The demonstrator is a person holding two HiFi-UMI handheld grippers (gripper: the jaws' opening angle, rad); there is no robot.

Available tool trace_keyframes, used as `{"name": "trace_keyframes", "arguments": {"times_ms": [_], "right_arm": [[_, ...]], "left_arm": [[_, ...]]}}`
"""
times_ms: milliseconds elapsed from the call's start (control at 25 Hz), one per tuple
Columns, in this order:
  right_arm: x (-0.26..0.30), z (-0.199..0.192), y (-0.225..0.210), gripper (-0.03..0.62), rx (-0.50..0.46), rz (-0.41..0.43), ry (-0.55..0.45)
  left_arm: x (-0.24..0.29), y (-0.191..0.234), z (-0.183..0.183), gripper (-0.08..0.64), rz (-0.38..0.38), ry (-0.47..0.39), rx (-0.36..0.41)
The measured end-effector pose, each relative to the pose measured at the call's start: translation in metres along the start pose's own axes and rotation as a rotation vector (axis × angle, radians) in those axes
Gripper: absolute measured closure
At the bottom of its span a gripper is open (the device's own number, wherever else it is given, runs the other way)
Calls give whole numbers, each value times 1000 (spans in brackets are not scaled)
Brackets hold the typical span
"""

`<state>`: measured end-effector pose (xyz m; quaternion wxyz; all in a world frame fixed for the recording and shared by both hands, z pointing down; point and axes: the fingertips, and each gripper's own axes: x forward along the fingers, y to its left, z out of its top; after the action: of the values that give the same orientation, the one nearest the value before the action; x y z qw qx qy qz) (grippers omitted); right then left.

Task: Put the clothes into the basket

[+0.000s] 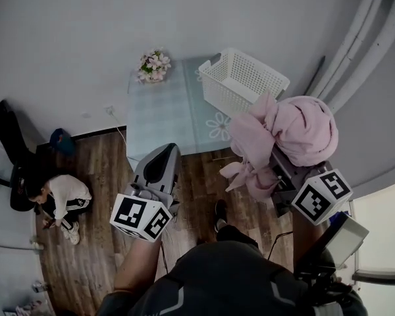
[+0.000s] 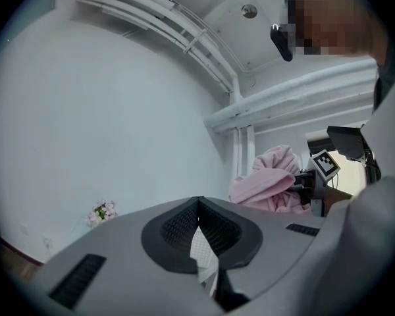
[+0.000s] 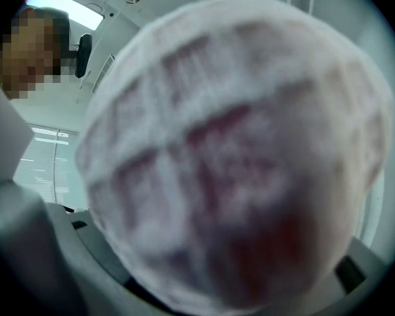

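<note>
As I read it from my remote station, both tools are raised above the brown wood-plank floor (image 1: 99, 170).

Right gripper (image 1: 284, 173): jaws stand wide and are clamped on a fluffy pink fleece garment (image 1: 296, 133). In the right gripper view the blurred pink cloth (image 3: 237, 157) fills nearly the whole frame and sits between the grey jaws.

Grip detail: I see the cloth bunched over the front of the tool, so the fingertips are covered in the head view. Only the grey body and the marker cube show.

Left gripper (image 1: 156, 166): jaws together, tips touching, nothing held. The left gripper view (image 2: 197, 201) shows the black ribbed pads meeting at the point.

Garment position: carried clear of the floor, with loose folds hanging below and left of the right gripper. It is to the right of the left gripper and apart from it.

White plastic lattice basket (image 1: 240, 78): stands on the pale blue-green table with a daisy print (image 1: 164, 117), beyond both tools.

Garment vs basket: outside it, at its near right corner. The bundle's top edge overlaps that corner in the head view, and I cannot tell whether they touch.

Pink flower bunch (image 1: 154, 64): on the table's far left, well apart from the basket.
</note>
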<state>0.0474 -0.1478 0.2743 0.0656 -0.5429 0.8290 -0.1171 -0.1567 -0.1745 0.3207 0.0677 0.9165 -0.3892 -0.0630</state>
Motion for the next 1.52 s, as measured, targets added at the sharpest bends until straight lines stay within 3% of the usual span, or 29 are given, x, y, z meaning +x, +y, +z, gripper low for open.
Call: {"name": "trace_keyframes", "arguments": {"times_ms": [440, 720, 1120, 1400, 1520], "right_arm": [[68, 77, -74, 272, 33, -4, -45], [116, 69, -181, 272, 36, -3, -81], [169, 63, -215, 272, 96, -59, -62], [275, 51, -236, 272, 112, -169, -11], [284, 44, -245, 272, 130, -224, 10]], "left_arm": [[118, 23, 58, 551, -22, 21, 58], [210, 34, 14, 551, -17, 49, 112], [262, 74, 10, 551, -56, 65, 97], [324, 169, 18, 551, -117, 63, 66], [336, 177, 22, 551, -138, 64, 80]]}}
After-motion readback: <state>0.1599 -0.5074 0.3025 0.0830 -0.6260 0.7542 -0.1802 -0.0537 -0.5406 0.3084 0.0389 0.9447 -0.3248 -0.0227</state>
